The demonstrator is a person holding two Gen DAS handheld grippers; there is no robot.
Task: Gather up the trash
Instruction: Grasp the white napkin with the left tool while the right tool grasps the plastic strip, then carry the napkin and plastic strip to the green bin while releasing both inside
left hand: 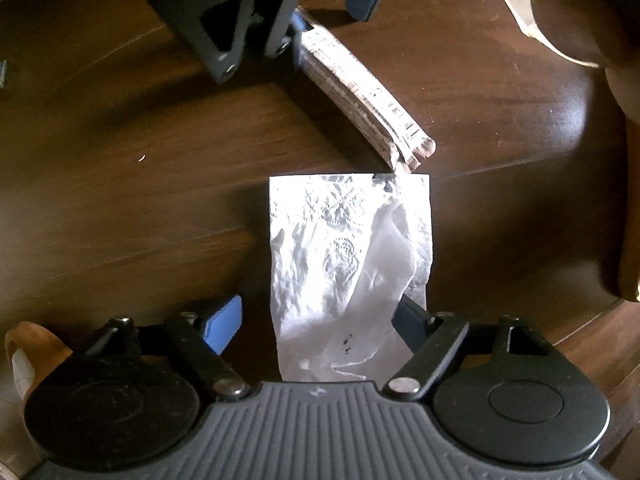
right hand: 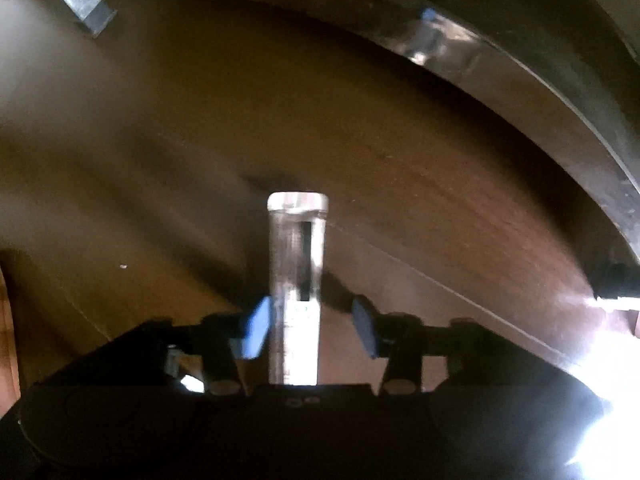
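A crumpled white embossed paper napkin [left hand: 348, 272] is seen lying on the dark brown wooden worktop [left hand: 120, 184], between the spread blue-padded fingers of the left claw [left hand: 316, 320]. A long flattened printed paper wrapper [left hand: 360, 92] lies just beyond it, nearly touching its far corner. The right claw [right hand: 310, 326] is spread around this wrapper [right hand: 298, 264], one pad touching it.

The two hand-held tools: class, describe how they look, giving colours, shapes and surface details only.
The left tool has a dark grey ribbed body, two round black discs at its sides, black linkage bars with silver rivets and flat blue finger pads. The right tool is built alike: black body, silver rivets, blue pads. No cables or printed markings are visible.
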